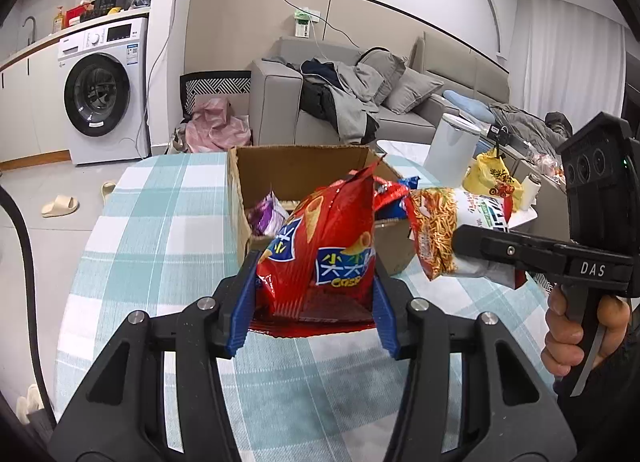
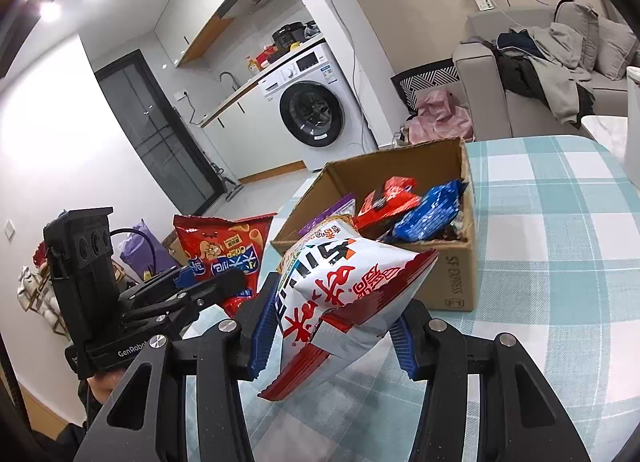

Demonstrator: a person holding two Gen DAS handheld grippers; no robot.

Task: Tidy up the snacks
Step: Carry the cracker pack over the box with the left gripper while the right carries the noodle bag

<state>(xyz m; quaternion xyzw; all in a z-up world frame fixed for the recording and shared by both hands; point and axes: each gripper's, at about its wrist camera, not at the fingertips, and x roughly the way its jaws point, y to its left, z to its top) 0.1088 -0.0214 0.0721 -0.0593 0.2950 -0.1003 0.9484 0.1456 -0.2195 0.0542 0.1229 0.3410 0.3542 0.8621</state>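
Two tools clamped — left tool (image 1: 314, 316): red crisp bag (image 1: 324, 254) | right tool (image 2: 332, 336): white snack bag (image 2: 340, 286)

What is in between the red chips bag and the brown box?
Nothing. In the right wrist view, only bare checkered tablecloth shows between the red chips bag and the cardboard box.

Round worktop (image 1: 160, 222) draped in a teal-and-white checked cloth. Resting on it, toward the far edge: an open brown cardboard box (image 1: 240, 198) with loose snack packets inside, among them purple, red and blue ones.
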